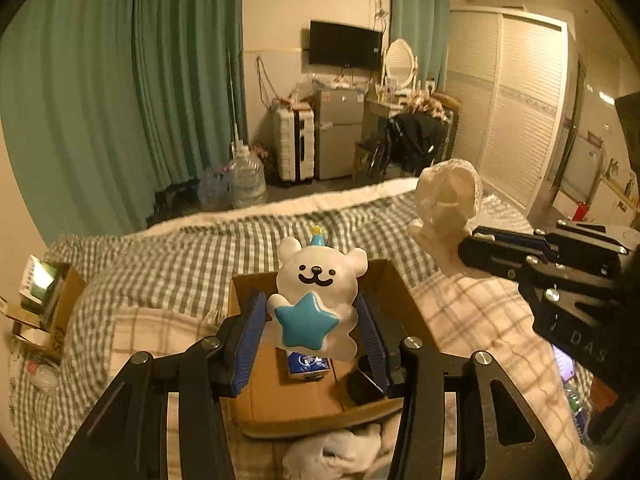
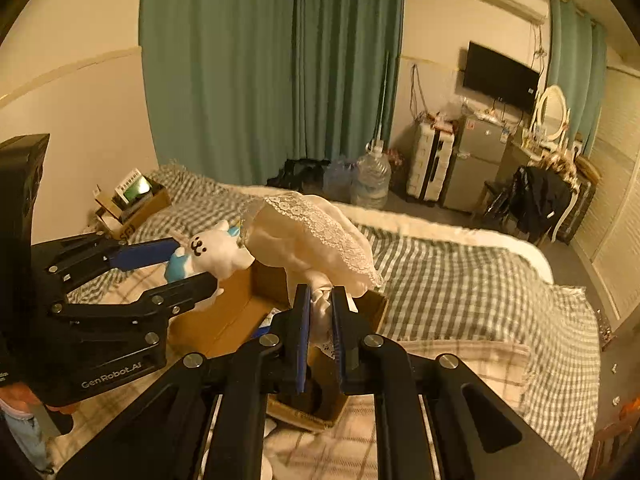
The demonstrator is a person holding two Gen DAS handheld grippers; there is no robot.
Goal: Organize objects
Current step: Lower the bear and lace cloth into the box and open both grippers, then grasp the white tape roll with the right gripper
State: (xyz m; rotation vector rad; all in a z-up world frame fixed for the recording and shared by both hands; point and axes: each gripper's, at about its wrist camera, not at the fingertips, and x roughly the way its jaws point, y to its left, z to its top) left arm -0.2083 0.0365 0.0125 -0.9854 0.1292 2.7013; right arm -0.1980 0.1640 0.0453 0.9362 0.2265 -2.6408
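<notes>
Step in hand, loading the cardboard box (image 1: pixel 404 300) on the bed (image 1: pixel 168 264): left gripper (image 1: pixel 314 324) clamps bear toy (image 1: pixel 316 292), right gripper (image 2: pixel 320 320) pinches lace cloth (image 2: pixel 316 228), both held above the box; next, probably lower and release each inside.

Left wrist cam is sitting right behind its own fingers (image 1: pixel 256 320), looking down the bed (image 1: pixel 180 248) toward the TV (image 1: pixel 345 49) wall, with the box (image 1: pixel 400 292) up close underneath. Right wrist cam is riding just to the right, aiming more leftward across the same bed at the curtain (image 2: pixel 272 60). Both are catching the box, the bear (image 1: pixel 316 296), the TV corner, and each other's gripper.
</notes>
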